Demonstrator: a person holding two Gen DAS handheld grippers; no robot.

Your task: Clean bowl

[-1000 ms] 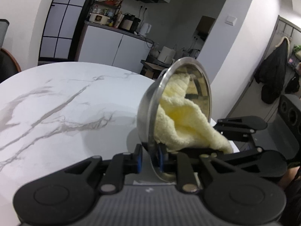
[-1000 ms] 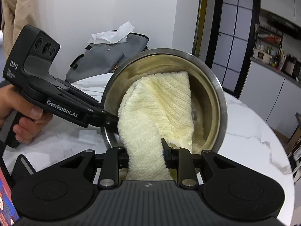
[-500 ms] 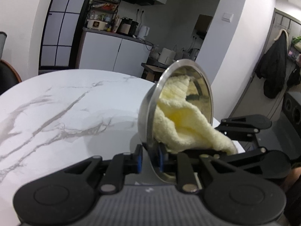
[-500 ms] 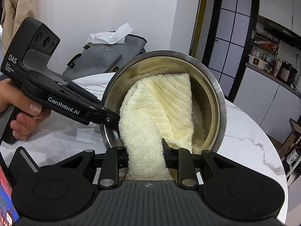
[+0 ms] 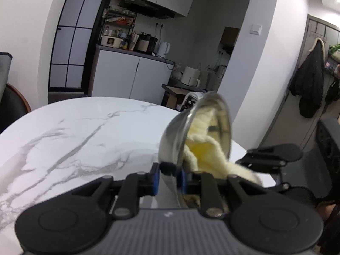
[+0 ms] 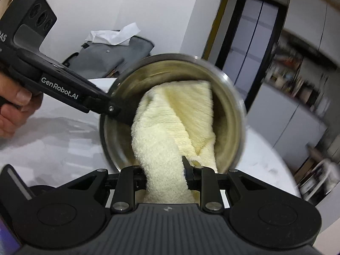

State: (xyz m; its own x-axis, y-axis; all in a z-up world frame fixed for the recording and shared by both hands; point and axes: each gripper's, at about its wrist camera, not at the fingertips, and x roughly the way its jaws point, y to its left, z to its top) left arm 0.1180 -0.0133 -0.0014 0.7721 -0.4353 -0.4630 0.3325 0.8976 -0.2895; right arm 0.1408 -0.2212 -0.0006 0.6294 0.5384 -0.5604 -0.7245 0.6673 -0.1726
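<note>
1. The steel bowl (image 6: 172, 110) is held up on its side above the marble counter (image 5: 70, 140), mouth turned toward the right claw (image 6: 164, 173). Compared with a second ago it sits smaller and lower in the left wrist view, with more of the kitchen showing behind it — the bowl has been carried or tipped a little while being wiped.

2. The left claw (image 5: 169, 175) grips the bowl by its rim, one blue pad outside the wall and one inside. Its jaws have just opened slightly, yet the rim is still between them and the bowl has not dropped. I judge this a slackened grip, not a release.

3. The right claw is closed nearly all the way on a bunched neck of the pale yellow cloth (image 6: 174, 131). That grip looks unchanged.

4. The cloth lies against the bowl's inner wall and floor, folded over itself, its tail trailing out over the bowl's lower rim to the right claw.

5. The right wrist view is smeared beyond the bowl, which suggests motion under way, probably a wiping sweep.

6. What it means: the inside is mid-wipe and the job is not finished. With the left grip eased, a firm push from the cloth could twist the bowl in the pads — the hold on the rim may need tightening.
</note>
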